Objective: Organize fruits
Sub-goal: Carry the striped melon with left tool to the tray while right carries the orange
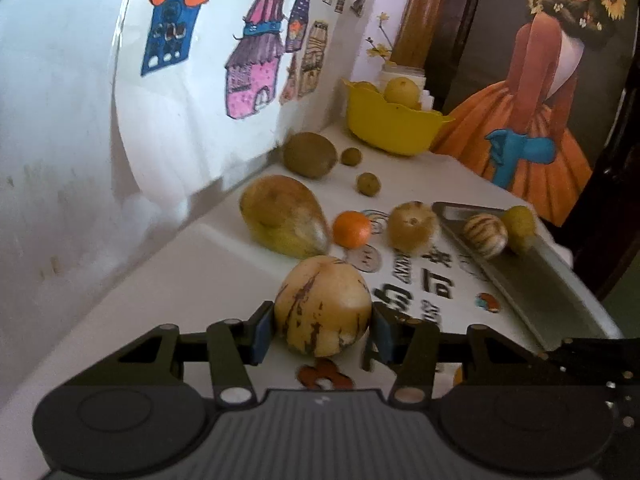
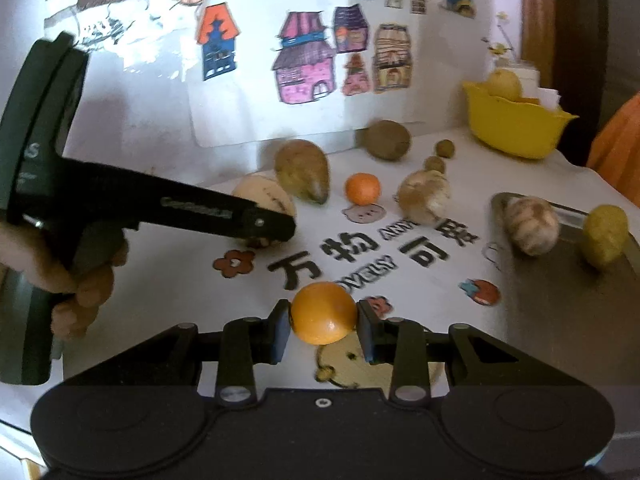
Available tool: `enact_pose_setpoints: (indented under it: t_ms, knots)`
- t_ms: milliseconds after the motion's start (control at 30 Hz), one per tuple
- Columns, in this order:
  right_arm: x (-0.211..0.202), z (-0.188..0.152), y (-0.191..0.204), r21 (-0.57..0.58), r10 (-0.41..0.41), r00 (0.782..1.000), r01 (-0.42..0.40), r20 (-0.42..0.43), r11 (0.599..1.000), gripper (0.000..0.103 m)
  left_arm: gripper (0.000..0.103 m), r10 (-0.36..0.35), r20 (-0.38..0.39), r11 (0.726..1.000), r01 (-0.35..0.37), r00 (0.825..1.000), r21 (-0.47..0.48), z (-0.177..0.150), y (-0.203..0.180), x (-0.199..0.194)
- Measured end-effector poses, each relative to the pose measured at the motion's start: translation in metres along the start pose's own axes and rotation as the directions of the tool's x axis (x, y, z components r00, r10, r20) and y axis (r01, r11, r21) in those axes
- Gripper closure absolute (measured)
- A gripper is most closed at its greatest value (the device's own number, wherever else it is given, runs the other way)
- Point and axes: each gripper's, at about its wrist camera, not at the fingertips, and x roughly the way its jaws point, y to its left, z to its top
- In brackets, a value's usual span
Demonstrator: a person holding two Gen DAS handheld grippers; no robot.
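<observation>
On the white table [image 2: 168, 288], near its front edge, your right gripper [image 2: 323, 326] clamps an orange [image 2: 322, 313] while your left gripper [image 1: 322, 326] grips a streaked yellow melon [image 1: 322, 305], the grey tray [image 2: 568, 304] lying to their right.

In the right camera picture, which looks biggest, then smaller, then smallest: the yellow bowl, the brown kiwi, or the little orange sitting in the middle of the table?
1. yellow bowl
2. brown kiwi
3. little orange

The bowl and kiwi sit farther back than the orange yet still look larger, so the order seems safe.
</observation>
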Motion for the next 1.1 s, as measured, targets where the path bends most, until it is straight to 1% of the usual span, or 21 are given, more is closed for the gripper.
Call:
enact_pose_setpoints:
  t_ms: [300,400,533,700,833,1100]
  knots:
    - [-0.029,-0.013,-0.029,0.079,-0.058,0.998,0.055,0.029,0.995,0.066,0.048,-0.063,-0.021,0.998,0.063,0.998,-0.002,-0.009,-0.029,0.002]
    - [-0.043,-0.016,-0.039,0.100,-0.079,0.996,0.073,0.052,0.992,0.066,0.049,-0.099,-0.027,0.995,0.098,0.995,-0.016,-0.010,-0.039,0.005]
    - [-0.058,-0.018,-0.053,0.107,-0.124,0.989,0.115,0.082,0.988,0.066,0.049,-0.121,-0.016,0.993,0.121,0.993,-0.008,-0.009,-0.056,0.009]
    - [-0.074,-0.019,-0.083,0.123,-0.191,0.976,0.177,0.109,0.976,0.066,0.049,-0.150,-0.006,0.989,0.150,0.989,0.000,-0.002,-0.081,0.018]
    - [-0.081,-0.019,-0.113,0.125,-0.248,0.962,0.234,0.113,0.964,0.066,0.049,-0.174,0.002,0.985,0.174,0.985,0.005,0.006,-0.101,0.027]
    - [-0.082,-0.014,-0.164,0.125,-0.286,0.950,0.272,0.123,0.954,0.066,0.049,-0.207,-0.007,0.977,0.208,0.978,0.042,0.020,-0.140,0.053]
